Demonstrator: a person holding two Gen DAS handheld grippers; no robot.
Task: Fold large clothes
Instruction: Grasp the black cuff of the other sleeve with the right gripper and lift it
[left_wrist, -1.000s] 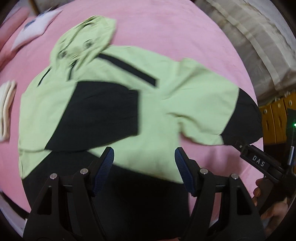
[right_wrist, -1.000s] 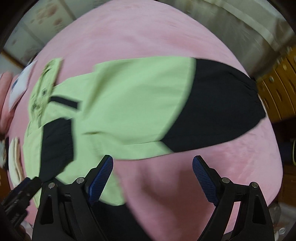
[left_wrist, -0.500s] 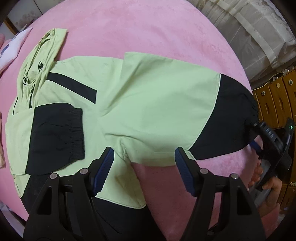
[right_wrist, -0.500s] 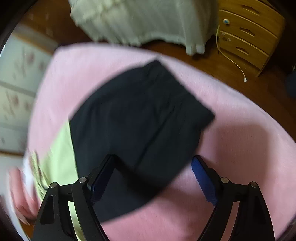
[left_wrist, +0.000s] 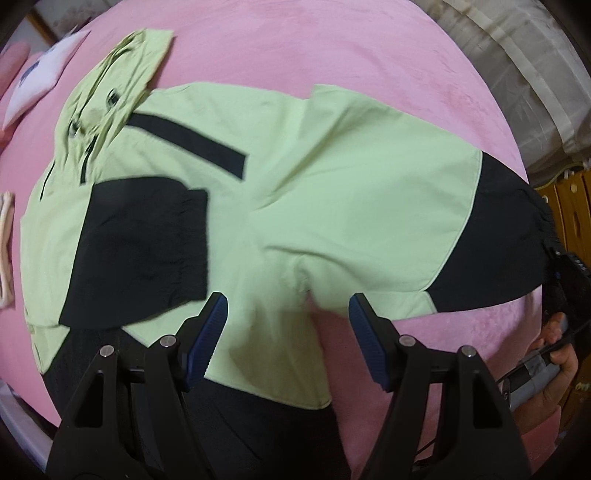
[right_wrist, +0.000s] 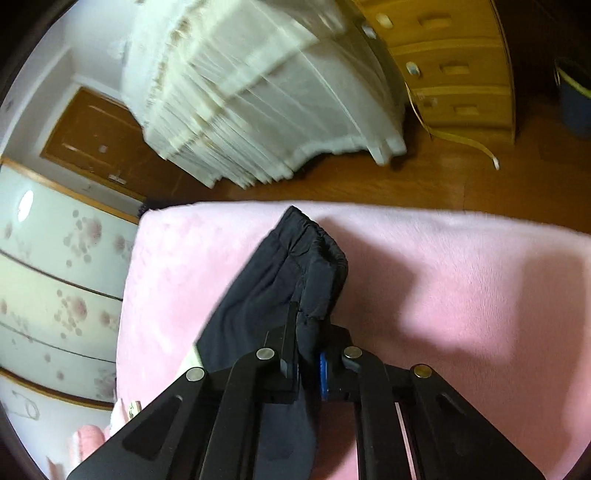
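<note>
My right tongs (right_wrist: 308, 363) have just been closing, and now they pinch the black cuff (right_wrist: 314, 254) of the jacket's outstretched sleeve, the cloth bunched between the jaws. My left tongs (left_wrist: 288, 332) hang part open above the jacket (left_wrist: 280, 177), with nothing between the blue pads (left_wrist: 364, 338).

The main risk, as I judge it, is the grip itself. The cuff is gathered and slippery-looking, and only a small fold sits in the jaws. If I swing the sleeve across fast, it may slide out and drop halfway. The other risk is drag: pulling the sleeve over could tug the whole jacket across the pink blanket (left_wrist: 332, 44) and disturb the other sleeve (left_wrist: 136, 247), which already lies folded on the chest. My left tongs may need to pin the body near the armpit to stop that.

The jacket lies flat on the blanket, hood (left_wrist: 114, 85) toward the far left in the left view. Its body sits directly under my left tongs. The held cuff is at the jacket's far right end, near the blanket's edge.
</note>
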